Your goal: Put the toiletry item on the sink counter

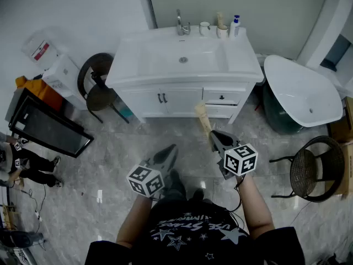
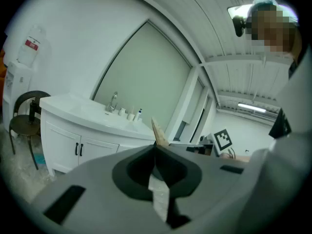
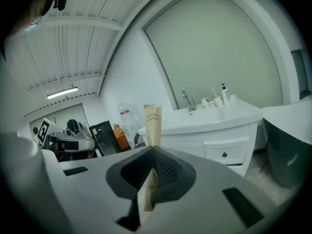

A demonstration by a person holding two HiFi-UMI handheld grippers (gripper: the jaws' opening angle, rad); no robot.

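Observation:
The toiletry item is a beige toothbrush pack [image 1: 203,120] [image 3: 152,126], standing up out of my right gripper [image 1: 213,134] [image 3: 152,148], whose jaws are shut on its lower end. It hangs over the floor in front of the white sink counter [image 1: 242,59] [image 3: 229,113], well short of it. My left gripper [image 1: 173,147] [image 2: 156,144] is level with it at the left, jaws shut with nothing in them. In the left gripper view the pack [image 2: 159,132] shows just past the jaw tips, with the counter [image 2: 73,108] behind.
A faucet [image 1: 182,25], cups [image 1: 205,28] and a pump bottle [image 1: 235,26] line the counter's back edge. A white bathtub [image 1: 303,93] stands right of the cabinet, a wire chair [image 1: 320,167] nearer me. Left are a dark chair [image 1: 98,87] and a black framed panel [image 1: 47,127].

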